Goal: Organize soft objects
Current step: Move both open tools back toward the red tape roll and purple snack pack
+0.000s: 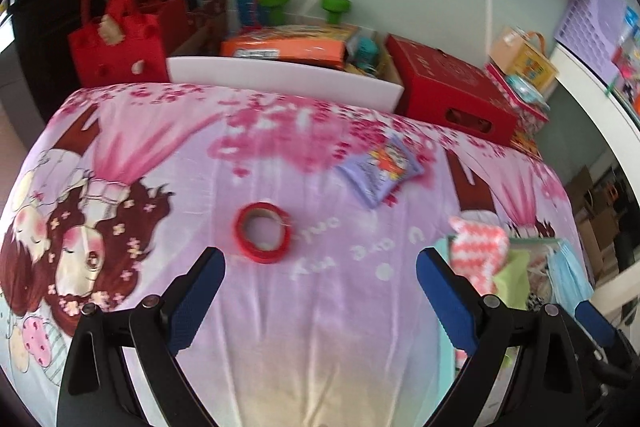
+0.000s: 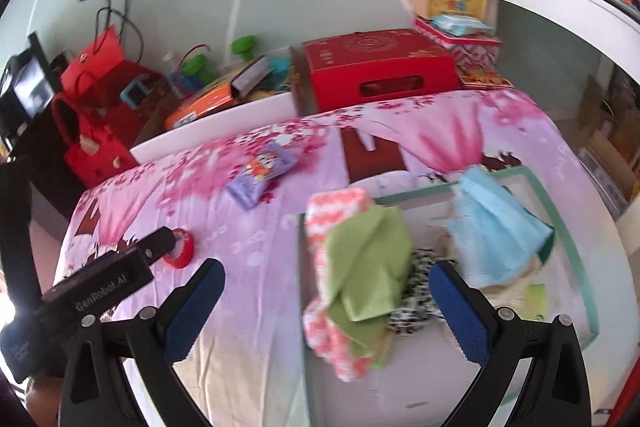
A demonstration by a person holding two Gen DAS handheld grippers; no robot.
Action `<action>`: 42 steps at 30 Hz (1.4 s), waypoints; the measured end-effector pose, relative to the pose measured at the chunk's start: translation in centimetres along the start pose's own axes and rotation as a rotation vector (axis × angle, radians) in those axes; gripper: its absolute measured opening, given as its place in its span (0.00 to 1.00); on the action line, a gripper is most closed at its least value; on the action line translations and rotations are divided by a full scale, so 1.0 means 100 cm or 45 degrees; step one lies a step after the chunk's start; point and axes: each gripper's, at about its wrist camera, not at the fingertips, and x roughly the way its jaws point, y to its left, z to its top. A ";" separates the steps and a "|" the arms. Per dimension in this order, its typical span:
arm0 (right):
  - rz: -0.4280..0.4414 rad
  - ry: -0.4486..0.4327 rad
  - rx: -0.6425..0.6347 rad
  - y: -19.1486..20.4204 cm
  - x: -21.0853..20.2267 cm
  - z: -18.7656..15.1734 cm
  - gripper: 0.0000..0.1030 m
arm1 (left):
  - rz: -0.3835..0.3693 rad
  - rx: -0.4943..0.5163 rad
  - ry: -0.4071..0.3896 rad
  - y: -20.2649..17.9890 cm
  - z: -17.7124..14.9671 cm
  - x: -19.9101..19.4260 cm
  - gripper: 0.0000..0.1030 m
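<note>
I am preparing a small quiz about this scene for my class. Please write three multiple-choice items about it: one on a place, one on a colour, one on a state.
1. Where does the roll of tape lie?
A. on the bedspread, outside the tray
B. inside the tray
C. on the red box

2. What colour is the cloth on top of the pink and white sock?
A. green
B. black
C. yellow

3. How is the right gripper?
A. shut on the cloth
B. open, holding nothing
C. shut on the tape

Answers: 1 A, the tape rests on the printed fabric, away from the tray. 2 A, the folded cloth over the sock is green. 3 B, its blue fingers stand wide apart with nothing between them.
</note>
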 end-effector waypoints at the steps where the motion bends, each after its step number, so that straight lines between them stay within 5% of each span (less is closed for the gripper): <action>1: 0.010 0.002 -0.006 0.006 0.002 -0.001 1.00 | 0.008 -0.011 -0.004 0.005 0.000 -0.001 0.94; 15: 0.166 -0.010 -0.207 0.080 0.036 -0.013 1.00 | 0.167 -0.193 -0.055 0.072 0.004 -0.009 0.94; 23: 0.188 -0.008 -0.225 0.089 0.055 -0.018 1.00 | 0.324 -0.198 -0.067 0.090 0.004 -0.002 0.94; 30: 0.184 0.023 -0.190 0.087 0.078 -0.018 1.00 | 0.248 -0.290 -0.064 0.108 0.001 0.016 0.94; 42: 0.177 0.009 -0.153 0.080 0.091 -0.012 1.00 | 0.187 -0.270 -0.015 0.110 -0.003 0.055 0.95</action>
